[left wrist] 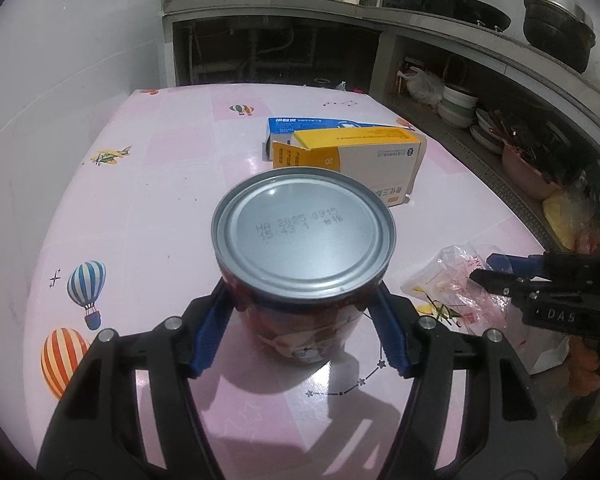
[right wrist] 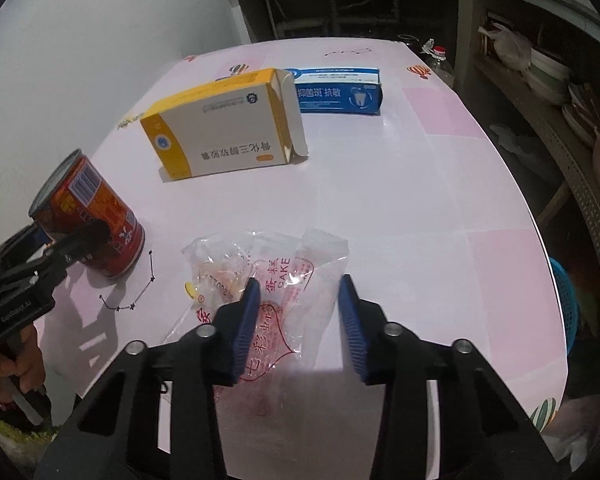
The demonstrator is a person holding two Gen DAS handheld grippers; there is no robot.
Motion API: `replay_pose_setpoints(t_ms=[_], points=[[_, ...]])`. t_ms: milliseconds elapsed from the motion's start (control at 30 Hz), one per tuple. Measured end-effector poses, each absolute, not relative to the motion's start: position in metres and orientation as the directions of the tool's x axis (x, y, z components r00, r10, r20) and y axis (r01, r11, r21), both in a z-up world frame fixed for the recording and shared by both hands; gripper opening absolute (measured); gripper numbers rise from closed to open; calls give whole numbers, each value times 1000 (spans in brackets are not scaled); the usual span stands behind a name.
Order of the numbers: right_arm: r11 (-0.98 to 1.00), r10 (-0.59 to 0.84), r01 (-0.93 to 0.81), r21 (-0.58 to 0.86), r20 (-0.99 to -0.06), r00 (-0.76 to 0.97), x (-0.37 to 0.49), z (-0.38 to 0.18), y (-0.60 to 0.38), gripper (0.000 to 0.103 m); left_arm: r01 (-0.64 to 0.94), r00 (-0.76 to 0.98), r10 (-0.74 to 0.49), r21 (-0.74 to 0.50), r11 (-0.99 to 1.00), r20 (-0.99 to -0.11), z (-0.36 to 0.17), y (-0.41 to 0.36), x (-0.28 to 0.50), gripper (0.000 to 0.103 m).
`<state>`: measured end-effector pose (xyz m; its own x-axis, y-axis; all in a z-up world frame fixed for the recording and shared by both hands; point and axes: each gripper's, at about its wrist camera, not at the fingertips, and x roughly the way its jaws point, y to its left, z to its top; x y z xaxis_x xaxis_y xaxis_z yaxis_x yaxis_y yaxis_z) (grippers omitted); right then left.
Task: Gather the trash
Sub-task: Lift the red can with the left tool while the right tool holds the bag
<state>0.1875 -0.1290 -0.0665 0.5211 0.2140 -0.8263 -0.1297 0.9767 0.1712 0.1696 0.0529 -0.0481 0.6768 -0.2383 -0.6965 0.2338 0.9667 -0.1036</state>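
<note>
A red tin can (left wrist: 304, 232) with a silver lid stands upright on the pink table (left wrist: 160, 184). My left gripper (left wrist: 300, 286) is shut on it, a blue pad pressed against each side. The right wrist view shows the can (right wrist: 100, 208) at the left, with the left gripper (right wrist: 66, 232) around it. A clear plastic cake wrapper (right wrist: 284, 264) lies flat near the table's front edge. My right gripper (right wrist: 299, 280) is open and straddles it, the wrapper lying between its pads. In the left wrist view, the wrapper (left wrist: 452, 276) and the right gripper (left wrist: 488, 268) are at the right.
A yellow-and-white carton (right wrist: 220, 136) with an open flap and a blue box (right wrist: 336, 94) lie further back on the table. Shelves with stacked bowls (left wrist: 460, 104) run along the right. A blue basket (right wrist: 564, 300) stands below the table's right edge. A white wall is at the left.
</note>
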Motion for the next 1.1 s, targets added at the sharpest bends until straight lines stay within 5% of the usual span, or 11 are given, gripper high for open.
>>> replay_pose_setpoints(t_ms=[367, 1100], points=[[959, 277, -94, 267, -811, 516, 187, -64, -139, 6, 235, 681, -253, -123, 964, -687, -44, 54, 166, 62], [943, 310, -92, 321, -737, 601, 169, -32, -156, 4, 250, 708, -288, -152, 956, -645, -17, 43, 157, 62]])
